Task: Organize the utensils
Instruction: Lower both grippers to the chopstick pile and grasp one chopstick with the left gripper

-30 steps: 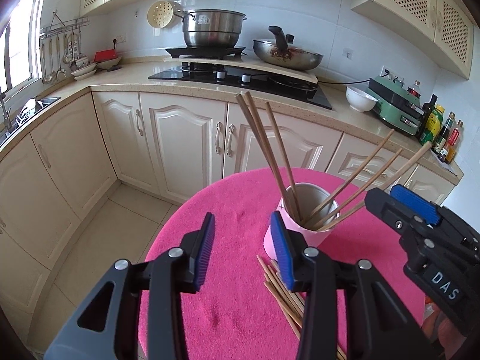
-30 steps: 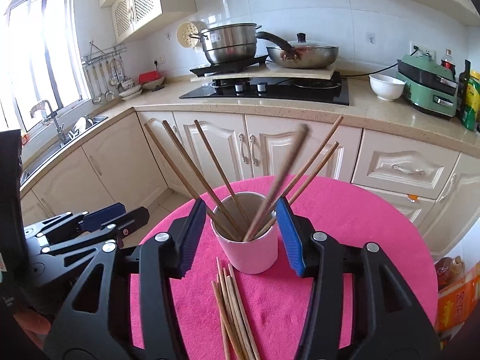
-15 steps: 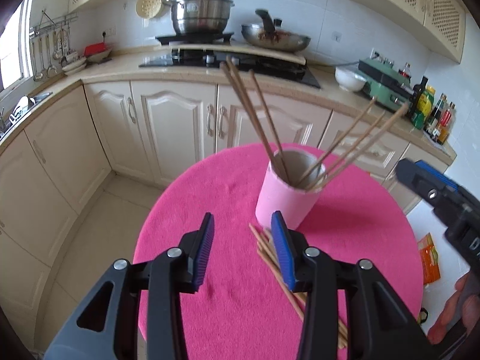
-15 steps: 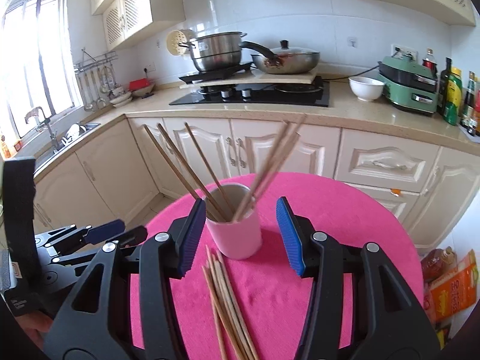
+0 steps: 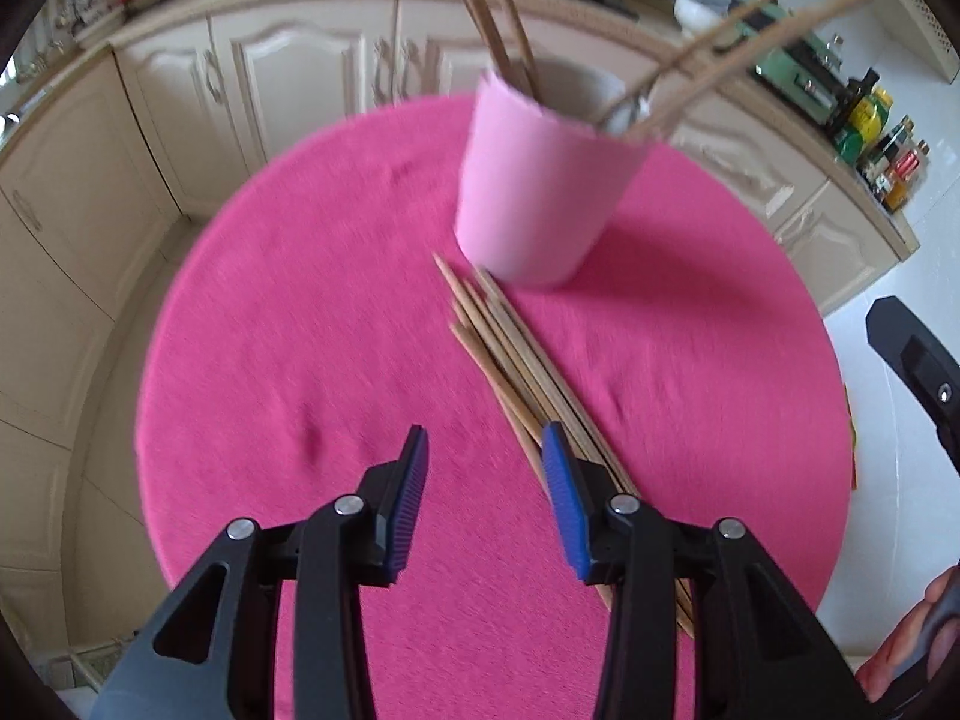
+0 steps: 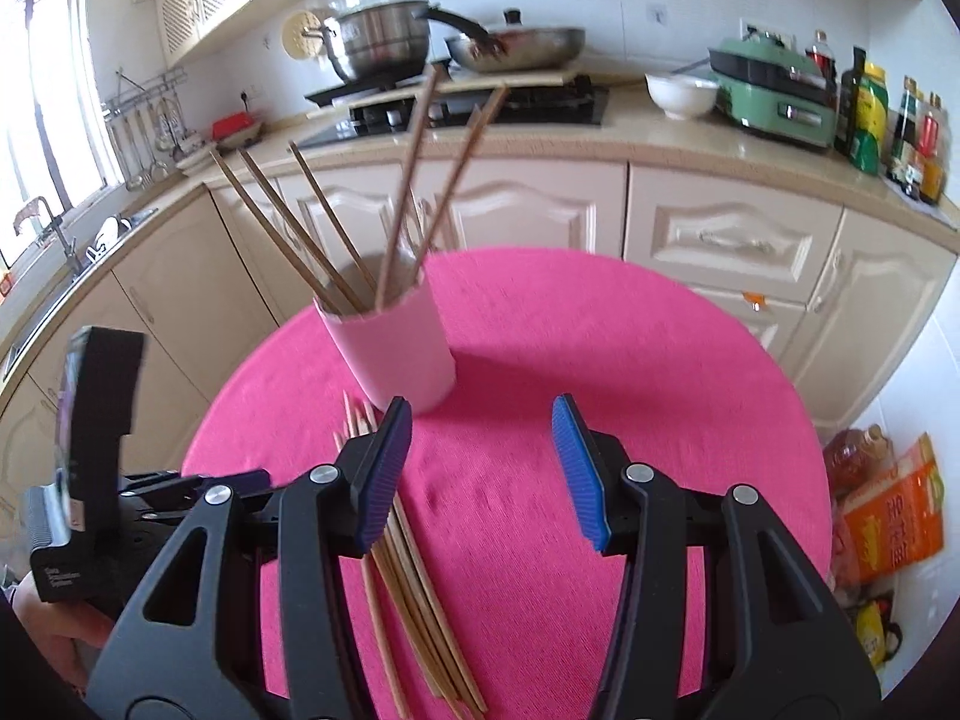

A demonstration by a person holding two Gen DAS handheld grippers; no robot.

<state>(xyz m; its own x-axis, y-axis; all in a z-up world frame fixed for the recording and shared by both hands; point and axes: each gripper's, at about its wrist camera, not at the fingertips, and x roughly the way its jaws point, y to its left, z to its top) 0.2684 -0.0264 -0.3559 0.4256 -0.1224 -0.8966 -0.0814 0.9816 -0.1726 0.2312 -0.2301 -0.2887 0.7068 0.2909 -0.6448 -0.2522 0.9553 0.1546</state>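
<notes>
Presently, findings run left to right across the scene.
Left gripper: jaws spread, nothing between the blue pads; it hangs over bare cloth, tilted steeply down. Its right finger sits over the near part of the bundle, contact not determinable.
Round table: covered in pink cloth, kitchen cabinets behind it.
Loose chopsticks: one bundle lying flat on the cloth, tips toward 11 o'clock in the left wrist view, thick ends running to 5 o'clock under the left gripper's right finger. Tips lie just beside the cup's base.
Pink cup: upright on the cloth, at 12 o'clock from the bundle. In the right wrist view it stands at 11 o'clock from the right gripper.
Chopsticks in cup: several, leaning out in two fans, one toward 10 o'clock, one toward 1 o'clock in the right wrist view.
Right gripper: jaws spread, pinching nothing, only cloth showing between the pads. Its left finger overlaps the bundle in view; the cup is near, beyond the fingertips.
Worktop items: green appliance, white bowl, bottles, well apart from the table.
</notes>
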